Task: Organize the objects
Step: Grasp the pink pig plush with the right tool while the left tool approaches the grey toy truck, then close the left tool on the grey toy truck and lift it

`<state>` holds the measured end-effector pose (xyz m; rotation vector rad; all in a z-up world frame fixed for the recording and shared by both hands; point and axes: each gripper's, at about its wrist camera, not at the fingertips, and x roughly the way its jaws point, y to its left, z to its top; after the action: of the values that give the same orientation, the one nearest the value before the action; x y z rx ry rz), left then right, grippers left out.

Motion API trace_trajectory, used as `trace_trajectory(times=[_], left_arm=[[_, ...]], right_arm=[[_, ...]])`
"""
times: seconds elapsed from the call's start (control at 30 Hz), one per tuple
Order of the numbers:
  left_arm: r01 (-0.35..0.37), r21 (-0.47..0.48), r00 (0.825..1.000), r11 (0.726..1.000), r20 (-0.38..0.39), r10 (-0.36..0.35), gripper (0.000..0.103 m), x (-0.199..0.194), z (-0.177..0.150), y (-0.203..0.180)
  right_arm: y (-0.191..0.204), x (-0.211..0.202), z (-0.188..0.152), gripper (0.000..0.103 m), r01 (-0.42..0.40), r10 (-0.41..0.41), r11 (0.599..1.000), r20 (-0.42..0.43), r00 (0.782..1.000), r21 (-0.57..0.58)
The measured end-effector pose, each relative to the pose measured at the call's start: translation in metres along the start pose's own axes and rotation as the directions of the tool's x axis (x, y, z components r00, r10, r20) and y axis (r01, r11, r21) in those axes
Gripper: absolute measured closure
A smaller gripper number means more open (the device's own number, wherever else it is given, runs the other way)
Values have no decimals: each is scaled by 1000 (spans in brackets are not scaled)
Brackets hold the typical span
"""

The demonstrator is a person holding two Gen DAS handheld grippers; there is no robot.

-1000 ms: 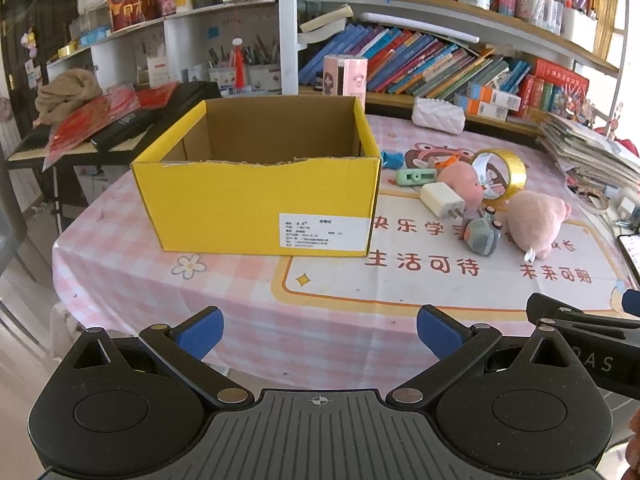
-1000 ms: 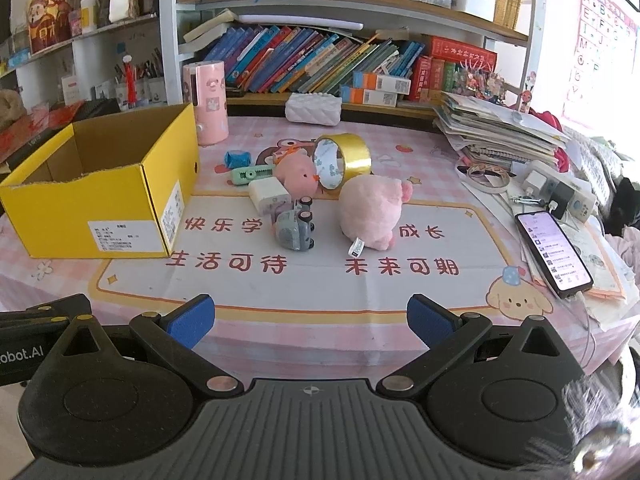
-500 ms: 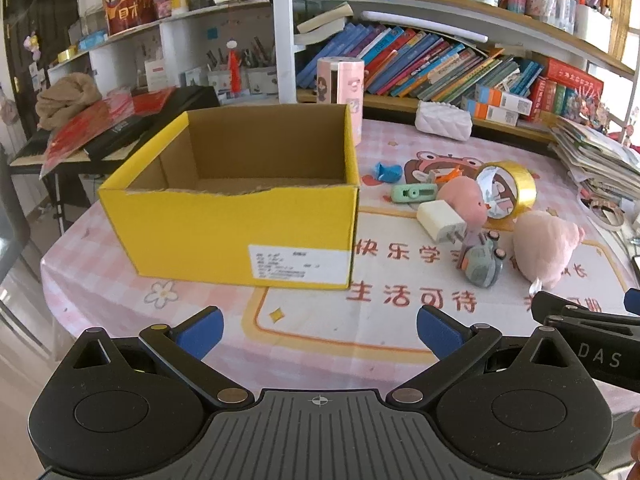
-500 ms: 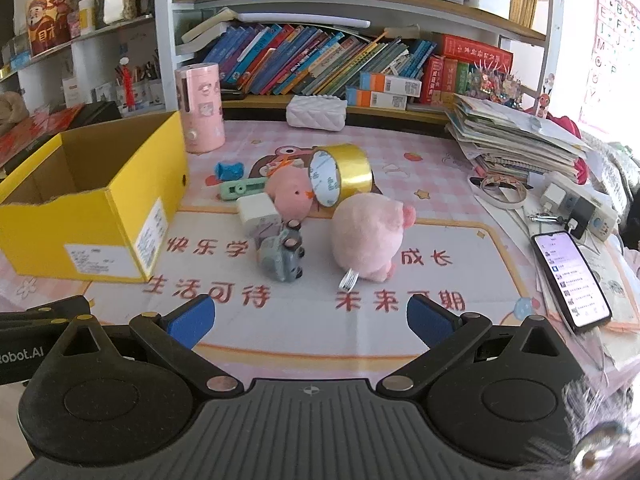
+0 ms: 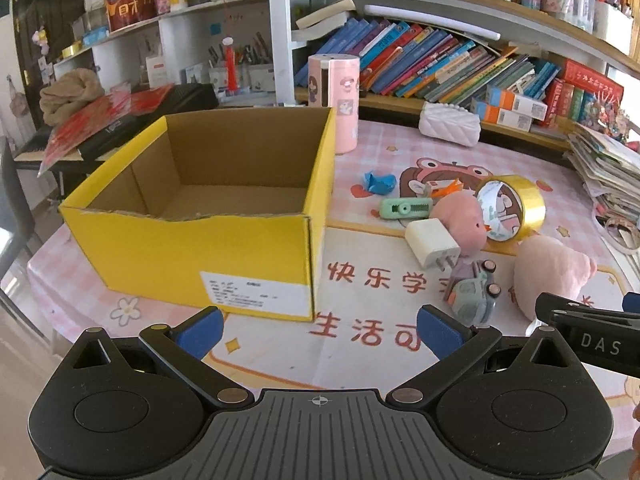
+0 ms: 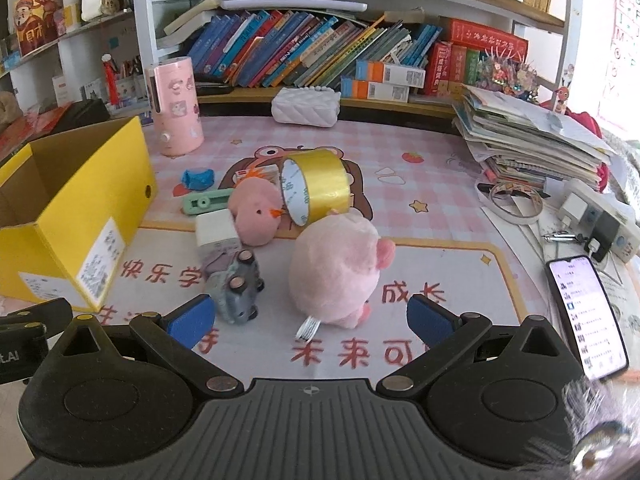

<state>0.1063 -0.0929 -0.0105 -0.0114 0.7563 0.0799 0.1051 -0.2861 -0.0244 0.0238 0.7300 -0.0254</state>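
In the left view the left gripper (image 5: 318, 330) hangs spread and empty before the open yellow box (image 5: 208, 216), likely the bin, while in the right view the right gripper (image 6: 308, 318), equally spread, faces the pink pig (image 6: 334, 268) beside the toy car (image 6: 236, 286), seemingly its first pick.

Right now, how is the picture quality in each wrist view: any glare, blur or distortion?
Left wrist view: sharp; fisheye bends the bookshelf; window glare at upper right. Right wrist view: sharp centre on the pink plush; blown-out window on the right; smeared blur in the lower right corner.
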Motion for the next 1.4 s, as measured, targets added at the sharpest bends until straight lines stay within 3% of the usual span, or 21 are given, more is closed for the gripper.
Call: trace_trajectory(times=[0.67, 0.93, 1.03, 1.13, 1.3, 1.4], left_arm=[[-43, -35, 998, 998, -47, 41, 0, 17, 6, -25], [-18, -26, 999, 999, -35, 18, 0, 17, 9, -30], [3, -12, 999, 1000, -36, -3, 0, 16, 10, -35], [41, -7, 998, 999, -42, -41, 0, 19, 11, -42], [103, 3, 993, 995, -66, -102, 2, 36, 15, -63], [140, 18, 983, 990, -126, -137, 14, 56, 16, -80]], right_arm=[[-26, 52, 10, 0, -78, 75, 997, -97, 992, -24], [-33, 70, 26, 1, -70, 71, 997, -46, 996, 11], [-41, 88, 33, 5, -61, 64, 997, -84, 994, 45], [-51, 98, 38, 36, -136, 149, 985, -125, 981, 106], [-62, 80, 41, 39, -145, 152, 985, -78, 985, 89], [-75, 66, 46, 39, -157, 161, 984, -44, 986, 83]])
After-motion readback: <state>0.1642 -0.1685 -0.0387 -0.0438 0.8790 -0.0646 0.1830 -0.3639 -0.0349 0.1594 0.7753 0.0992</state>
